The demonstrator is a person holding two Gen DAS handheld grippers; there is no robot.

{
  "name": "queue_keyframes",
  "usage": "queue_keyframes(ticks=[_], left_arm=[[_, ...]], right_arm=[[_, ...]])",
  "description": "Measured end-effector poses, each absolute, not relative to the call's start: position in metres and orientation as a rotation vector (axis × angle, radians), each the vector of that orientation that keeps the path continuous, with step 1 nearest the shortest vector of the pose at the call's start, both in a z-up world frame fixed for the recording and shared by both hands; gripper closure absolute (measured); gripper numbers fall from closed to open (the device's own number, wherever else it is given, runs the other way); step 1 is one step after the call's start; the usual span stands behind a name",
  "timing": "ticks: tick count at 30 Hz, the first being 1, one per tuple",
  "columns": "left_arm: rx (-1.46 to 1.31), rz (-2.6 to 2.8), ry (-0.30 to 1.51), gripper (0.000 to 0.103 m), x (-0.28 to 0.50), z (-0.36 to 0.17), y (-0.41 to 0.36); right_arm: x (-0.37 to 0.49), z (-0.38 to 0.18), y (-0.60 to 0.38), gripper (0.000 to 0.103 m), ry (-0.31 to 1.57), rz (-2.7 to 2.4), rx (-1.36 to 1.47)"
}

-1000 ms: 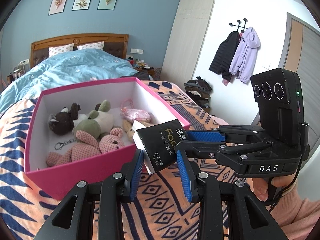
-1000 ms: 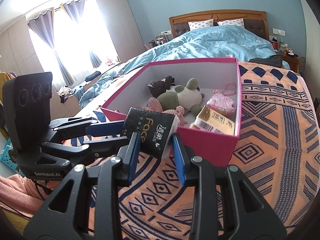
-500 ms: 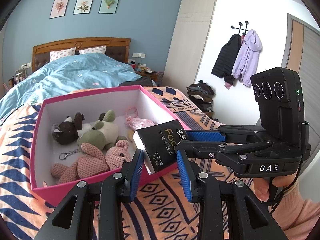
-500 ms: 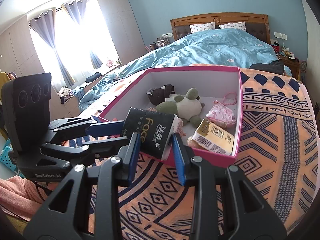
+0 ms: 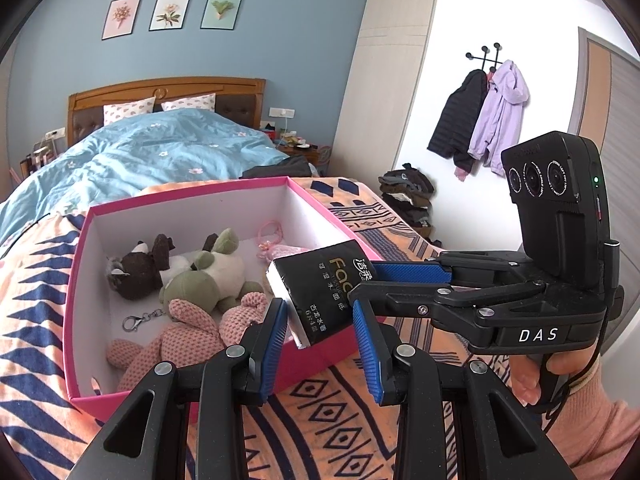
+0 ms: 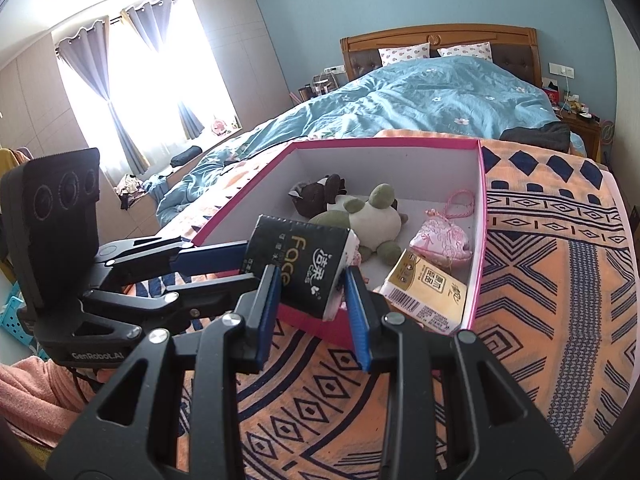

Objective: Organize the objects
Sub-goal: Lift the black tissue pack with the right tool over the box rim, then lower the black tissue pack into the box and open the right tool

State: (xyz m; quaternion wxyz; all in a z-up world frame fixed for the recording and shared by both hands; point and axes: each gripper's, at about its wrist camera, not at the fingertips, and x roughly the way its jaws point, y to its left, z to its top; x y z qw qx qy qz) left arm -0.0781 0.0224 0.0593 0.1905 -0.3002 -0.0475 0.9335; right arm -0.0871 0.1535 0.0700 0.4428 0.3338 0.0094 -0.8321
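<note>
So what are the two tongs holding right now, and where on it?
Both grip one black tissue pack: the left tongs clamp one end, the right tongs the other, above the pink box.

1. Your tissue pack [image 5: 326,292] is hiding part of the pink box [image 5: 82,264] near wall and the yellow carton [image 6: 424,300] in the left view.
2. The pink sachet [image 5: 280,249] is showing only partly behind it.
3. Small print on the carton is staying illegible.
4. Your hand [image 5: 560,376] is running off the frame edge.
</note>
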Motion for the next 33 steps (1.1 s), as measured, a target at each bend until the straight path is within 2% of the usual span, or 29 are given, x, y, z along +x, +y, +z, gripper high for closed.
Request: queue_keyframes(ticks=[33], left_arm=[[-0.925, 2.624, -0.168, 0.070, -0.109, 0.045, 0.014]], right_arm=[[-0.117, 0.055, 0.139, 0.067, 0.027, -2.054, 0.904]])
